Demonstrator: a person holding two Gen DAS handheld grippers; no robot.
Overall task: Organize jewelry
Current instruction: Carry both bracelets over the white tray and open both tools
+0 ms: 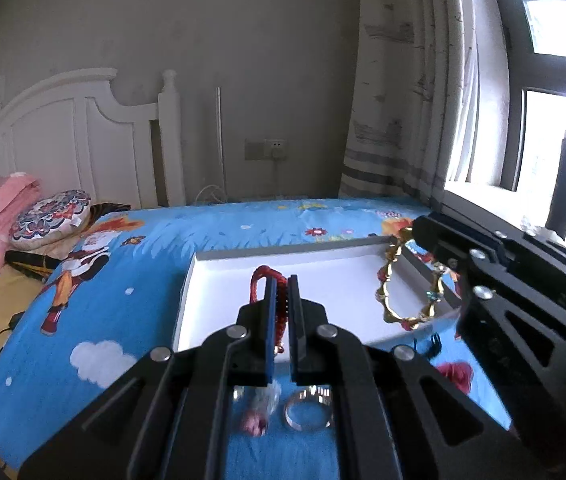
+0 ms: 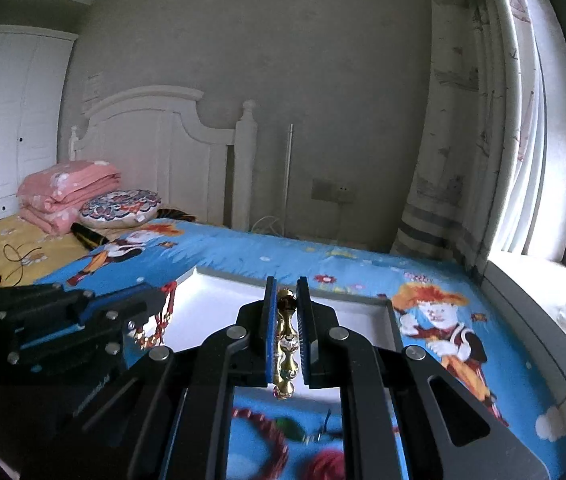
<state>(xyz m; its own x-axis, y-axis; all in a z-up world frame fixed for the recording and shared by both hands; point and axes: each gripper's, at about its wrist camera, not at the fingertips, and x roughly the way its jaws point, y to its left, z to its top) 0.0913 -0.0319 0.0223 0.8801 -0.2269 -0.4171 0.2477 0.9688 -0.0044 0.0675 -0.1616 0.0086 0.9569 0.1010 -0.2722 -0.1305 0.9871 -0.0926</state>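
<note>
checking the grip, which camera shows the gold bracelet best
The left wrist view: the whole gold bracelet hangs as an open loop from the right tongs over the white tray. The right wrist view shows only an edge-on strip of it pinched between the pads.

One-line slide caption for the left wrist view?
Left gripper holds red cord bracelet above white tray; right gripper lifts gold bracelet.

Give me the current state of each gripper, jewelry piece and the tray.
left gripper: shut on the red cord bracelet, lifted.
right gripper: shut on the gold bangle, lifted.
white tray: lying on the blue bedsheet; no jewelry visibly resting in it.
silver ring: loose on the bedsheet, outside the tray.
pink pendant: loose on the bedsheet, blurred.
</note>
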